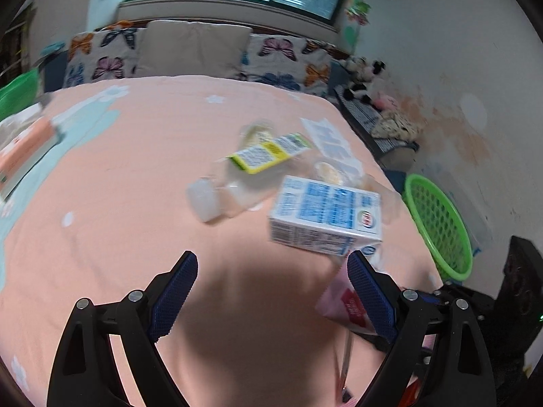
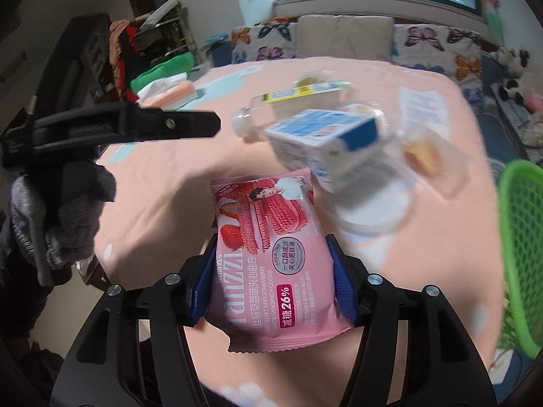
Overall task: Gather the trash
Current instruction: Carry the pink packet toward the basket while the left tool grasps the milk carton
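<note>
My right gripper [image 2: 271,271] is shut on a pink strawberry cookie packet [image 2: 268,257] and holds it above the pink bed. The packet also shows in the left wrist view [image 1: 349,305], behind my right finger there. My left gripper [image 1: 271,268] is open and empty above the bed; it shows as a black arm in the right wrist view [image 2: 163,125]. Ahead lie a blue-and-white milk carton [image 1: 325,217] [image 2: 322,142], a clear plastic bottle with a yellow label [image 1: 244,176] [image 2: 288,105] and clear plastic cups with yellow remains [image 1: 329,169] [image 2: 424,159].
A green mesh basket [image 1: 441,227] [image 2: 522,254] stands off the bed's right edge. A blue-and-white leaflet [image 1: 329,139] lies behind the carton. A tissue pack [image 1: 23,156] and green cloth lie at far left. Butterfly pillows [image 1: 190,54] line the headboard.
</note>
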{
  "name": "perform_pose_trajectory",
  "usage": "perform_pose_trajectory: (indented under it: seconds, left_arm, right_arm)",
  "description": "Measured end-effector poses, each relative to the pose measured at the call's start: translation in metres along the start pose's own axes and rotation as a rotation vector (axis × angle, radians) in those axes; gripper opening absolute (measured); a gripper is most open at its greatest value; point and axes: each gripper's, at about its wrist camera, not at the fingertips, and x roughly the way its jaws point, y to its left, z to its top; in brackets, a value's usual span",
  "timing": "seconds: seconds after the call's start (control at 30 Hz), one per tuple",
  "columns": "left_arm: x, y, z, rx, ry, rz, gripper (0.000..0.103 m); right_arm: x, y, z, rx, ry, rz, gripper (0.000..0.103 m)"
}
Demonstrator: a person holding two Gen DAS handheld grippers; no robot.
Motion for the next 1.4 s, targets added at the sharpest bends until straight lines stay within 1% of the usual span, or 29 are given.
perform_pose_trajectory:
  seconds: [0.07,0.2,0.3,0.37,0.47,0.57,0.63,0.7,0.87,0.93,1.07,1.17,1.27,1.4]
  left_arm:
    - [0.007,-0.007,0.000,0.001,0.023,-0.007,0.087]
    - [0.020,-0.015,0.003,-0.042,0.064,-0.034,0.087]
    - [0.028,-0.021,0.008,-0.111,0.094,-0.043,0.087]
    - [0.034,-0.025,0.014,-0.163,0.114,-0.037,0.087]
    - [0.048,-0.032,0.025,-0.278,0.160,-0.023,0.087]
    - [0.058,-0.035,0.034,-0.362,0.182,0.020,0.087]
    - [0.066,-0.033,0.041,-0.445,0.196,0.033,0.087]
    - [0.074,-0.033,0.046,-0.506,0.205,0.050,0.087]
    - [0.088,-0.031,0.051,-0.615,0.217,0.124,0.087]
    - [0.093,-0.028,0.051,-0.674,0.224,0.136,0.087]
    - [0.102,-0.024,0.054,-0.720,0.234,0.178,0.087]
    - [0.108,-0.021,0.054,-0.740,0.252,0.186,0.087]
    - [0.113,-0.018,0.052,-0.759,0.266,0.170,0.087]
    - [0.118,-0.015,0.048,-0.761,0.279,0.143,0.087]
  right_arm:
    - [-0.013,-0.007,-0.005,0.012,-0.016,-0.014,0.060]
    - [-0.033,-0.020,-0.014,0.033,-0.035,-0.029,0.060]
    - [-0.044,-0.028,-0.021,0.038,-0.051,-0.055,0.059]
    - [-0.052,-0.036,-0.026,0.052,-0.070,-0.069,0.059]
    - [-0.061,-0.050,-0.031,0.073,-0.097,-0.090,0.059]
    - [-0.071,-0.062,-0.035,0.095,-0.125,-0.103,0.059]
    - [-0.078,-0.070,-0.038,0.111,-0.142,-0.107,0.059]
    - [-0.082,-0.077,-0.041,0.121,-0.152,-0.109,0.059]
    - [-0.091,-0.094,-0.048,0.151,-0.168,-0.121,0.059]
    - [-0.095,-0.099,-0.050,0.161,-0.176,-0.127,0.059]
    - [-0.103,-0.108,-0.048,0.173,-0.198,-0.141,0.059]
    - [-0.109,-0.116,-0.045,0.190,-0.217,-0.154,0.059]
    - [-0.112,-0.121,-0.044,0.197,-0.227,-0.172,0.059]
    - [-0.115,-0.127,-0.045,0.210,-0.232,-0.193,0.059]
